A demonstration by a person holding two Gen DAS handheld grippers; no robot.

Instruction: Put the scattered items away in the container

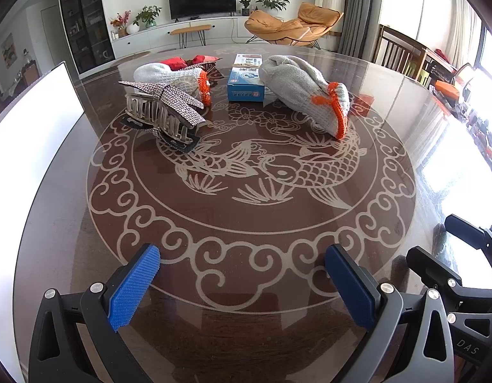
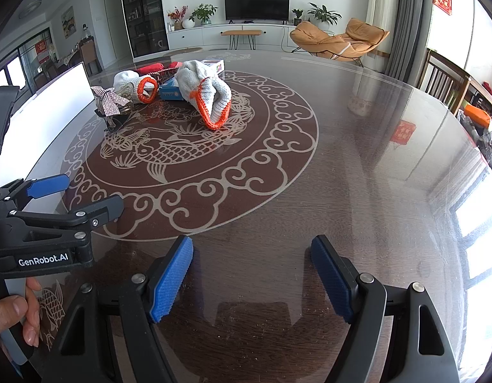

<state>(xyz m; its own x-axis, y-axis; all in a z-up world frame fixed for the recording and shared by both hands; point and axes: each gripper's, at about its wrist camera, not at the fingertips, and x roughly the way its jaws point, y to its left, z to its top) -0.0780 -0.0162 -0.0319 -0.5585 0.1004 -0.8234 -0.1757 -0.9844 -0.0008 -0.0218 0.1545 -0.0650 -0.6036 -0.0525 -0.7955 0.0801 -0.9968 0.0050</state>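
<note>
A rhinestone hair claw [image 1: 163, 111] [image 2: 110, 102] stands on the dark round table [image 1: 246, 217]. Behind it lie two grey knit gloves with orange cuffs, one to the left [image 1: 175, 76] [image 2: 134, 86] and one to the right [image 1: 303, 95] [image 2: 211, 95]. A blue and white box [image 1: 246, 78] [image 2: 171, 92] lies between them. The white container's wall [image 1: 32, 121] [image 2: 48, 108] rises at the table's left edge. My left gripper [image 1: 242, 252] [image 2: 92, 191] is open and empty, well short of the items. My right gripper [image 2: 251, 245] [image 1: 429, 236] is open and empty too, beside the left one.
A dark rimmed tray with red cloth [image 1: 188, 60] and a second small box [image 2: 214, 63] sit behind the gloves. A hand [image 2: 19, 312] holds the left gripper's handle. Wooden chairs [image 2: 444, 79] and clutter [image 1: 469, 102] stand at the right edge.
</note>
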